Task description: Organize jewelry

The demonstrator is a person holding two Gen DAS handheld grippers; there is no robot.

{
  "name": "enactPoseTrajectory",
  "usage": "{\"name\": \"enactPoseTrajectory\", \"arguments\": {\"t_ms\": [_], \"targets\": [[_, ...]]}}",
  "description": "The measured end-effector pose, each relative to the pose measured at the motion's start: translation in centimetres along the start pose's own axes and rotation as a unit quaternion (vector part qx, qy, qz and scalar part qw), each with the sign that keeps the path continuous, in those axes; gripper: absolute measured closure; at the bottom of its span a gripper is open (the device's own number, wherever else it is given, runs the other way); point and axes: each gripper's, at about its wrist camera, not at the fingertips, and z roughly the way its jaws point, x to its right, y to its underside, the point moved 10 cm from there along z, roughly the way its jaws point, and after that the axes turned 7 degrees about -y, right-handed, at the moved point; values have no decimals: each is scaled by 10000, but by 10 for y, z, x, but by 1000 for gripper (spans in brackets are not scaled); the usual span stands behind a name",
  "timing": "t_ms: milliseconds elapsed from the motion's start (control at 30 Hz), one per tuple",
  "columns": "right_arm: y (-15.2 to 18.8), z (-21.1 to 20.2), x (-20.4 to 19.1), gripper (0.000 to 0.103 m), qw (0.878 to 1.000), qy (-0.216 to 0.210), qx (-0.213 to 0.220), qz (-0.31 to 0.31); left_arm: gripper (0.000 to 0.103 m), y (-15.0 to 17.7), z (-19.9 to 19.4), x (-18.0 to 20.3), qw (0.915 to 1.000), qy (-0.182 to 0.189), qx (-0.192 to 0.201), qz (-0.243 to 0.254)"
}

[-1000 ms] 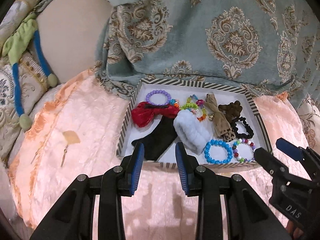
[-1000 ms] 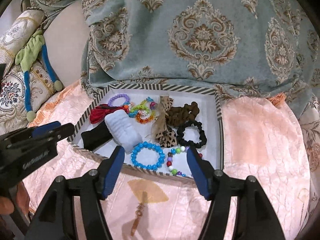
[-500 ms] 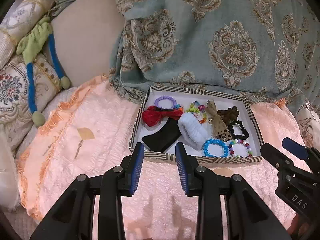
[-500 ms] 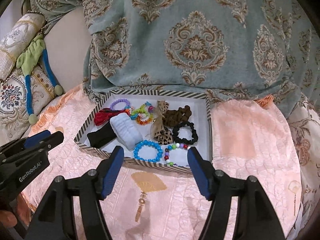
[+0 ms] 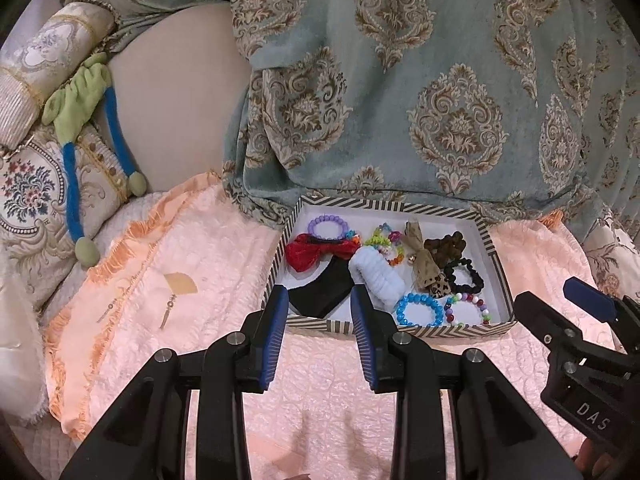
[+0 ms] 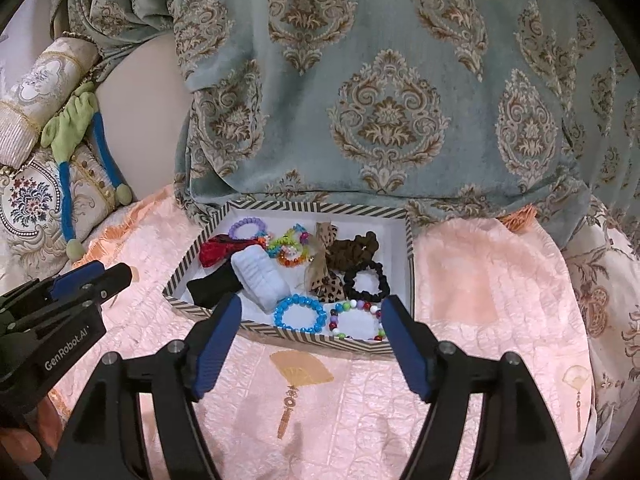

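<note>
A striped box (image 5: pixel 496 258) (image 6: pixel 192 264) sits on the pink bedspread against the teal drape. It holds a blue bead bracelet (image 5: pixel 420 310) (image 6: pixel 300 313), a multicolour bead bracelet (image 5: pixel 468 307) (image 6: pixel 356 318), a purple bracelet (image 5: pixel 326 227), a black scrunchie (image 5: pixel 464 276) (image 6: pixel 367 281), a white fluffy band (image 5: pixel 376 278) (image 6: pixel 260 276), a red bow (image 5: pixel 308 254) and a black cloth (image 5: pixel 324 290). My left gripper (image 5: pixel 318 302) is open and empty, short of the box's near edge. My right gripper (image 6: pixel 310 308) is wide open and empty, near the box's front rim.
The pink quilted bedspread (image 6: pixel 480 300) covers the bed around the box. Embroidered cushions (image 5: pixel 32 184) and a green and blue plush toy (image 5: pixel 80 100) lie at the far left. The teal damask drape (image 6: pixel 380 100) hangs behind the box.
Both grippers have pulled back from the box, which now looks smaller and farther off. Both grippers stay open and empty. The items in the box have not moved.
</note>
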Motion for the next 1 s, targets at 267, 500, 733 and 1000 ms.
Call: {"name": "enactPoseTrajectory", "arguments": {"t_ms": [267, 500, 733, 1000], "targets": [[0, -3, -4, 27, 10000, -35, 4, -27, 87, -3, -8, -4, 9999, -49, 124, -9], [0, -5, -7, 27, 10000, -61, 9, -64, 87, -3, -9, -3, 9999, -57, 135, 42], [0, -3, -5, 27, 10000, -64, 3, -26, 87, -4, -8, -5, 9999, -60, 127, -1], [4, 2, -4, 27, 9999, -98, -72, -2, 87, -4, -3, -8, 9999, -80, 85, -15]]}}
